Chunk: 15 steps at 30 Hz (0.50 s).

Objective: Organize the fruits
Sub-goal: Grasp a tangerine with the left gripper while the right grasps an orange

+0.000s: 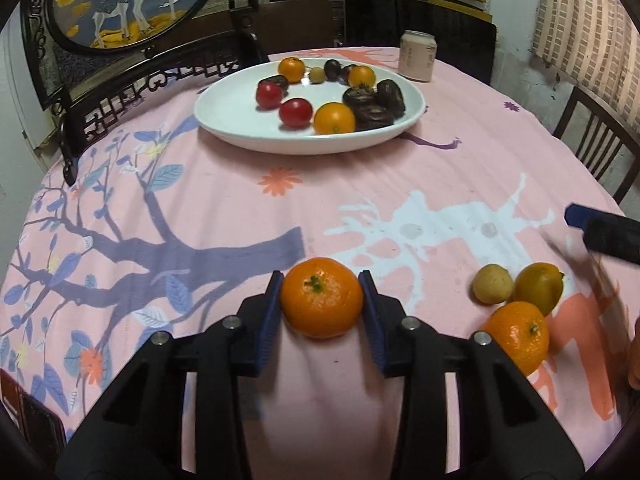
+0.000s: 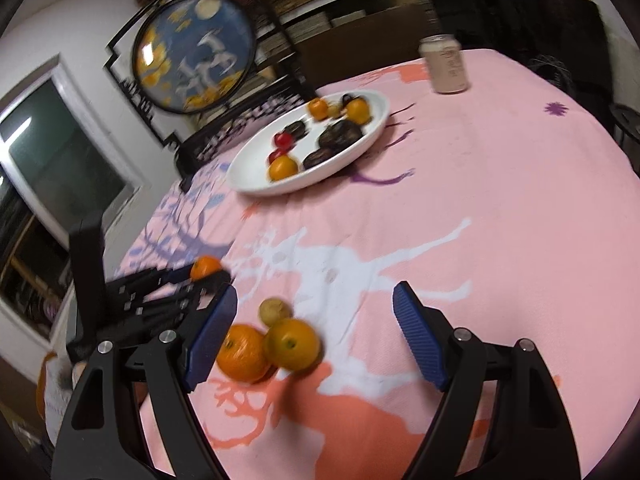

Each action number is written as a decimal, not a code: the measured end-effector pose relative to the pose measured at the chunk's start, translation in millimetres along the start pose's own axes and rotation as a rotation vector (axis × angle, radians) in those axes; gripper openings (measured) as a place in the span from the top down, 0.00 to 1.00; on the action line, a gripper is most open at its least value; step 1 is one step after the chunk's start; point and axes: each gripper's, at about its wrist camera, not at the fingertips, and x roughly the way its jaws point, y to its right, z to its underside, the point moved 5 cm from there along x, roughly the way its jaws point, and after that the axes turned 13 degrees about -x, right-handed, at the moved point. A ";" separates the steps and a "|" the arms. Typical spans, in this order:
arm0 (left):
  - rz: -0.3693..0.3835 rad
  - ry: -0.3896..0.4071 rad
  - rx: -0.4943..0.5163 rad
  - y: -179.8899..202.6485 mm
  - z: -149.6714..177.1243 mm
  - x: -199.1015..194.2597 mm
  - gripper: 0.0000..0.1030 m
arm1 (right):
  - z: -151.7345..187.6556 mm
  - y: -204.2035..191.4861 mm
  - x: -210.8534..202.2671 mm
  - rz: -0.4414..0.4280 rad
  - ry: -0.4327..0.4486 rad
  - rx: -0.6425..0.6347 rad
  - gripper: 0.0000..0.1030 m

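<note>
The left gripper (image 1: 321,300) has its blue fingers (image 1: 270,322) pressed against both sides of a mandarin (image 1: 321,303), which sits on the pink floral cloth (image 1: 224,208) of the worktop at the 6 o'clock edge of the left wrist view. That view shows the contact clearly; in the right wrist view the same mandarin (image 2: 205,267) is only a small blurred orange spot at 9 o'clock, at the tip of the left gripper.

The right gripper (image 2: 314,334) stands wide apart, with nothing pressed between its fingers (image 2: 418,336). Just inside its left finger lie a second mandarin (image 2: 243,353), a yellow-orange citrus (image 2: 292,344) touching it, and a small yellowish fruit (image 2: 275,310) just behind them. The left wrist view shows this cluster at 4 o'clock, with only a blue finger tip of the right gripper at 3 o'clock.

Toward 12 o'clock in the left wrist view, a white plate (image 1: 240,120) holds oranges, red tomatoes and dark wrinkled fruits; a pale can (image 1: 418,56) stands just beyond it at 1 o'clock. A round deer screen (image 1: 132,0) stands at 11 o'clock. Only the right wrist view shows a window (image 2: 60,160) at 9 o'clock.
</note>
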 end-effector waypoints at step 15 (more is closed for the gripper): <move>-0.017 -0.016 0.006 -2.0 1.3 3.4 0.57 | 16.1 7.0 2.7 0.154 -0.047 -0.026 0.32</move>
